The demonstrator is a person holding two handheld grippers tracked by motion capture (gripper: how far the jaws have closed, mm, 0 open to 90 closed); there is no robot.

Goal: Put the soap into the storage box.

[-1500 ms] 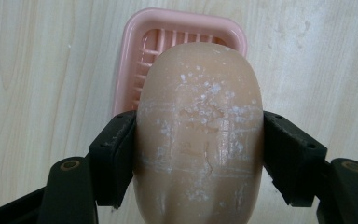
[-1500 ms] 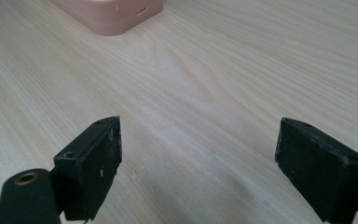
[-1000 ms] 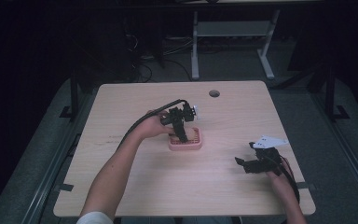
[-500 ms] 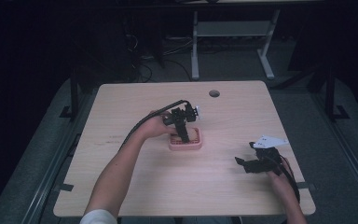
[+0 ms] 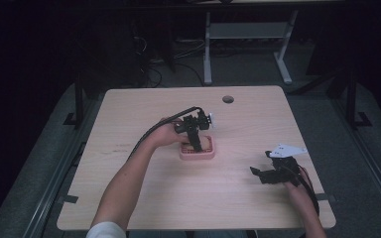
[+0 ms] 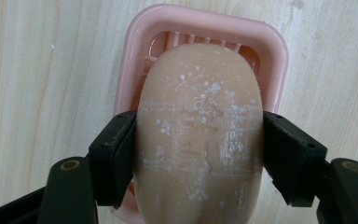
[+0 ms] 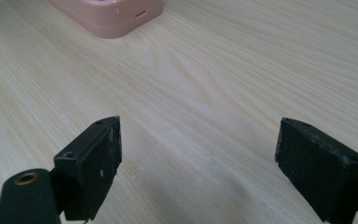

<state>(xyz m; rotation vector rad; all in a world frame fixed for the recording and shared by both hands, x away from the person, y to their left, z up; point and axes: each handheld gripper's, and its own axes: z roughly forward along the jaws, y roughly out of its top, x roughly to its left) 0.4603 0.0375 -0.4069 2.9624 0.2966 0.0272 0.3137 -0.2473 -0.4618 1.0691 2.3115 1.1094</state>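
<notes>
Left tongs (image 6: 199, 154) are clamped on a tan bar of soap (image 6: 199, 135), one black jaw pressed against each long side of the bar. White flecks and smears dust the soap's upper face. Directly beneath it sits a pink soap dish (image 6: 270, 51) with a slatted floor, and the bar hangs over the dish opening, covering most of it; whether the soap touches the slats cannot be told. In the high view the left tongs (image 5: 197, 144) point down into the dish (image 5: 197, 152), which stands near the middle of the bench (image 5: 129, 119), with the left hand (image 5: 167, 135) gripping the tool from the left and a black cable arching back over the forearm.

Right tongs (image 7: 198, 163) stand wide apart, gripping nothing, with bare pale wood between the jaws. The pink dish (image 7: 107, 16) lies well ahead of them, at the top left of the right gripper view. From above, the right tongs (image 5: 257, 173) rest low near the bench's right front corner, well apart from the dish, a grey three-cornered plate (image 5: 287, 149) on top.
</notes>
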